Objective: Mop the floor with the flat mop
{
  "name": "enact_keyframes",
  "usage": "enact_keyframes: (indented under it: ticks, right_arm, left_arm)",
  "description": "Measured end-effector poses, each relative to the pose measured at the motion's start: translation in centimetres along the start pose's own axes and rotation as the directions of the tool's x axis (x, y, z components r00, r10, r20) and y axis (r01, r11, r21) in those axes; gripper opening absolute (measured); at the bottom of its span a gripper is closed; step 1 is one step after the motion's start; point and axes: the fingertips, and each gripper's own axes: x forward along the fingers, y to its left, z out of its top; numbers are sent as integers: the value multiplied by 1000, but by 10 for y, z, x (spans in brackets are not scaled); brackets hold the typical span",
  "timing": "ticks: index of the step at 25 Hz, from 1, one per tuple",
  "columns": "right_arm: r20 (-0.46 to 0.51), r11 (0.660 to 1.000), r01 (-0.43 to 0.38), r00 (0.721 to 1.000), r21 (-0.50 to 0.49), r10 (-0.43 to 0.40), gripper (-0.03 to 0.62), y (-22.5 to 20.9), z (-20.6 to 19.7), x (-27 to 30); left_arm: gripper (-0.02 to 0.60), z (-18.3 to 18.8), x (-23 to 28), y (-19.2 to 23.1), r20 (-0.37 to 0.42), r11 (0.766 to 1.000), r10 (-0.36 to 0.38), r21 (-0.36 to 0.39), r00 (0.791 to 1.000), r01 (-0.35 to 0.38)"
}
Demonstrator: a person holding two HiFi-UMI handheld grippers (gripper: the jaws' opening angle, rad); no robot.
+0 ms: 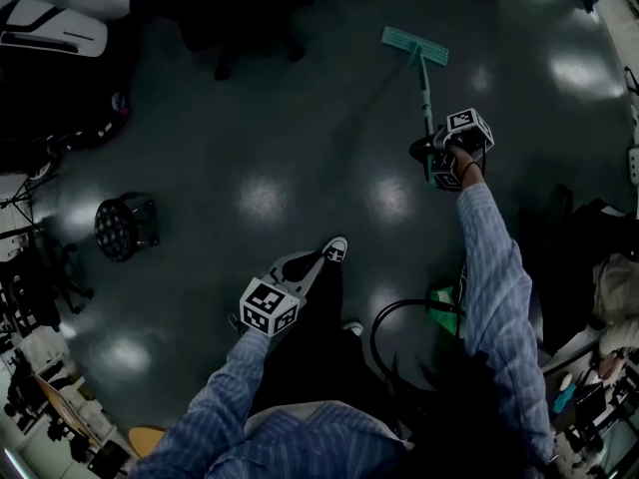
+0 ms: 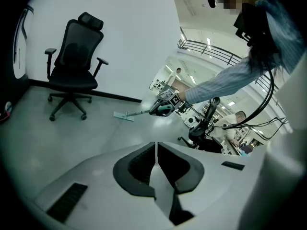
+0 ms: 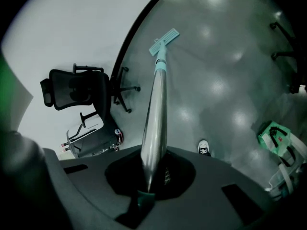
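We hold the flat mop [image 1: 426, 93] one-handed, out ahead on the dark, glossy floor [image 1: 250, 148]; the right tongs [image 3: 151, 176] are clamped on the upper end of its handle [image 3: 157, 109], the metal tube running straight out between the jaws. The long axis runs forward, away from our body; in the head view it points up the frame and leans a little left, ending at the pale green mop head [image 1: 414, 46], which lies flat on the floor and crosswise to the handle. The right tongs' view shows the same line, with the mop head [image 3: 164, 40] at the far end, near the foot of the wall and not far from the office chair [image 3: 76, 87]. The left tongs [image 2: 156, 145] are pressed together on nothing; they hang low by our leg, well apart from the handle, so the right hand is the only one on the tool. We judge that any stroke now would run along that axis, a push or pull from the right arm.
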Motion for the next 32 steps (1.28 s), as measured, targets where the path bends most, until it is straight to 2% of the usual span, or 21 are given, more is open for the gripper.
enact_keyframes:
  ticks: [7, 19, 24, 32]
  right_arm:
    - [-28, 1000, 9, 1000, -9, -9, 18, -47, -62, -6]
    - [-73, 1000, -2, 997, -11, 1, 18, -127, -214, -9]
    - [-81, 999, -43, 996, 25, 45, 18, -163, -291, -10]
    - [-94, 998, -51, 994, 30, 53, 18, -231, -412, -7]
  left_arm:
    - [18, -13, -13, -22, 1, 999, -27, 17, 1000, 27]
    - [18, -35, -37, -85, 10, 992, -96, 80, 995, 95]
    - [18, -59, -64, -119, 16, 990, -105, 96, 994, 103]
    - [18, -110, -113, -167, 33, 989, -95, 116, 995, 91]
